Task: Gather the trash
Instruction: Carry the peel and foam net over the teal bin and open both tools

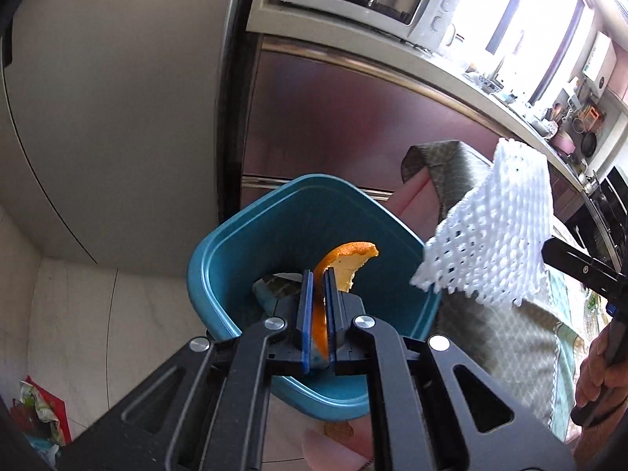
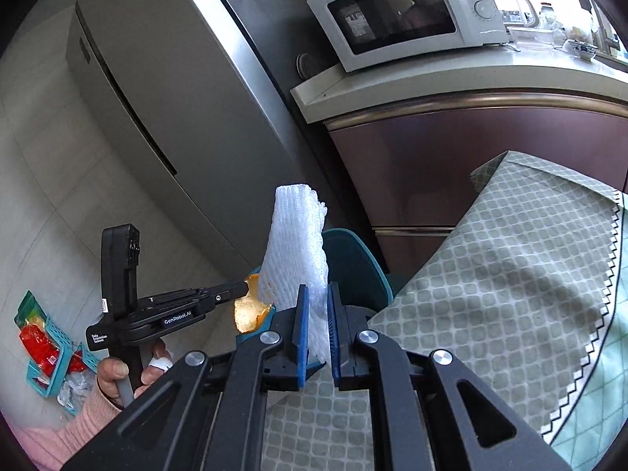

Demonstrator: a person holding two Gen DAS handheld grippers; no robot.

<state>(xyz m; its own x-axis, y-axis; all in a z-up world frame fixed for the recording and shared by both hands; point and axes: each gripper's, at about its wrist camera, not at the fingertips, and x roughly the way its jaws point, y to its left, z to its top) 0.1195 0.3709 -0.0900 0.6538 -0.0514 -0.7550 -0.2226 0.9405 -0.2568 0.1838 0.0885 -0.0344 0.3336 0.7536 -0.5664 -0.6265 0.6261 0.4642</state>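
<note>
My left gripper (image 1: pixel 318 274) is shut on a piece of orange peel (image 1: pixel 347 265) and holds it over the open teal bin (image 1: pixel 219 235). A dark wrapper (image 1: pixel 274 288) lies inside the bin. My right gripper (image 2: pixel 316 290) is shut on a white foam fruit net (image 2: pixel 298 243). The net (image 1: pixel 490 231) hangs just right of the bin's rim in the left wrist view. In the right wrist view the left gripper (image 2: pixel 245 289) with the peel (image 2: pixel 249 314) is to the left, and the bin (image 2: pixel 353 263) sits behind the net.
A table with a green checked cloth (image 2: pixel 490 282) is right of the bin. A steel fridge (image 2: pixel 176 98) stands at the left. A cabinet with a microwave (image 2: pixel 404 11) is behind. A teal basket and red wrappers (image 2: pixel 47 345) lie on the floor at the left.
</note>
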